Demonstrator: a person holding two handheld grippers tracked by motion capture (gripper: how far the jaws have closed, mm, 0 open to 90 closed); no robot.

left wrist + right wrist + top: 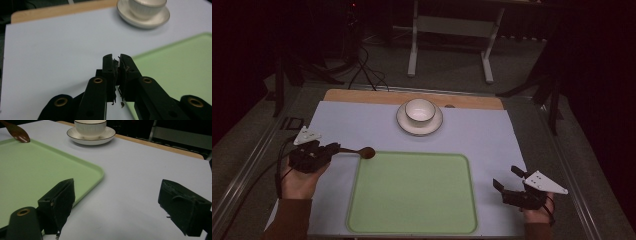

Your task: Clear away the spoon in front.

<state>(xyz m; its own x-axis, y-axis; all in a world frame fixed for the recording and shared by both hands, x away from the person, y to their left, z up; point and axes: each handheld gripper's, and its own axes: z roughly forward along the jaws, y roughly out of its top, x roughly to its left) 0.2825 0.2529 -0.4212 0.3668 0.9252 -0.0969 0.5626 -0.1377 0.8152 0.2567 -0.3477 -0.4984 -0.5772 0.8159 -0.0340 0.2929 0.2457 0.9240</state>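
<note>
A wooden spoon (pixel 357 150) is being held by its handle in the closed left hand-held gripper (pixel 333 148), its bowl hovering at the green tray's (pixel 412 192) far left corner. The thin handle could be twisted loose. The right hand-held gripper (pixel 507 181) is being kept wide open, empty, near right.

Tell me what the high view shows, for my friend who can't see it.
A person's left hand-held gripper holds a brown spoon at the corner of a green tray. The right hand-held gripper sits open beside the tray. Behind it, a white cup stands on a saucer.
</note>
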